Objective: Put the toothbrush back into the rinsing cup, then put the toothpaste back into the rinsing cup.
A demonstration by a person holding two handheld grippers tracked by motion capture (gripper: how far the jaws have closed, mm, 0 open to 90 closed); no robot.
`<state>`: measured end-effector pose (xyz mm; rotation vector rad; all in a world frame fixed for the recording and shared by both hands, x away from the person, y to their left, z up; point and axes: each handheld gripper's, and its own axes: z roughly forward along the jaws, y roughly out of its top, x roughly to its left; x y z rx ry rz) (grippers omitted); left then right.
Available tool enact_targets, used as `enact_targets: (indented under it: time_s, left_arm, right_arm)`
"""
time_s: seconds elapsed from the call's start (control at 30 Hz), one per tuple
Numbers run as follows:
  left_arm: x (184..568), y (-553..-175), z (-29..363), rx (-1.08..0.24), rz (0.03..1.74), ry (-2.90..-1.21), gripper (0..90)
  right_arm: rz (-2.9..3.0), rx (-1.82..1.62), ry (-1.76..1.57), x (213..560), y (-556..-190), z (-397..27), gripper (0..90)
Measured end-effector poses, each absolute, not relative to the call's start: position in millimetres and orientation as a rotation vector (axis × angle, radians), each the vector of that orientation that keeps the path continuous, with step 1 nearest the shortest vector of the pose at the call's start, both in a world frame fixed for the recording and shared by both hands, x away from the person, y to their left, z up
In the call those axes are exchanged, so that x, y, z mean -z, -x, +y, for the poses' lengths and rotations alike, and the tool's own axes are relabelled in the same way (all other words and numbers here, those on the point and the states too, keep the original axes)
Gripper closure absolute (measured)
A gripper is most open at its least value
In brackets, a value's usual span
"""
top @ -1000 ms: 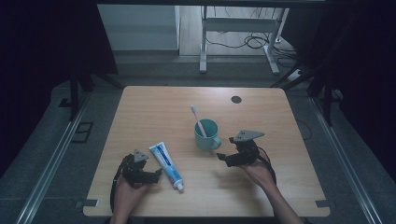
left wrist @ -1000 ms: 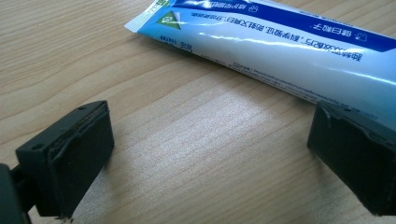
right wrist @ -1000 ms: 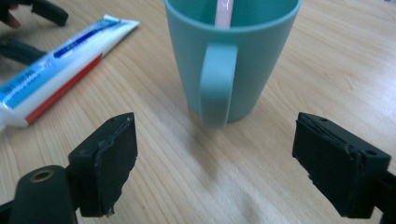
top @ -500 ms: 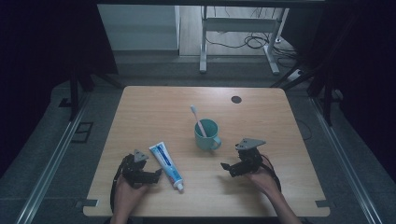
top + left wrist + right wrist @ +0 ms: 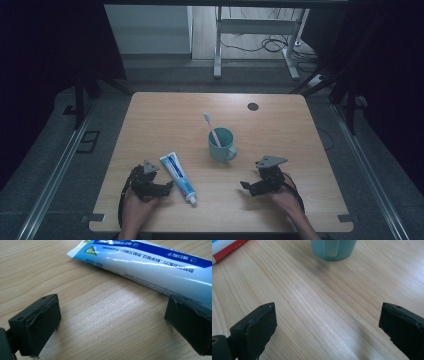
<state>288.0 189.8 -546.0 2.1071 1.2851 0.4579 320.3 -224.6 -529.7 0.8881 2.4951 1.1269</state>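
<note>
Blue-white toothpaste tube (image 5: 155,267) | just beyond left gripper (image 5: 120,322), jaws apart, empty | right gripper (image 5: 327,327) spread, empty, teal mug (image 5: 333,248) ahead

A teal mug (image 5: 220,145) is seen near the middle of the wooden surface (image 5: 165,115), with a toothbrush (image 5: 212,129) leaned inside it. A toothpaste tube (image 5: 177,177) is laid flat at the near left, just beside the left gripper (image 5: 165,188). The right gripper (image 5: 246,187) is held low at the near right, well apart from the mug, its fingers spread with nothing between them
</note>
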Motion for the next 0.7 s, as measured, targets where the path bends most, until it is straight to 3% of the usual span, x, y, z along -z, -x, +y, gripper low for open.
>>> enact_targets:
  time_s: [0.47,0.7]
  left_arm:
    - [545.9,-287.6,190.2,-0.455,1.290,-2.101,1.1]
    - [543.4,-286.1,194.1,-0.455,1.288,-2.096,8.0]
  right_arm:
    - [2.526,-1.092,-0.910,542.2,-317.3,-232.4,5.4]
    - [2.528,-1.067,-0.895,543.2,-316.6,-231.6,7.5]
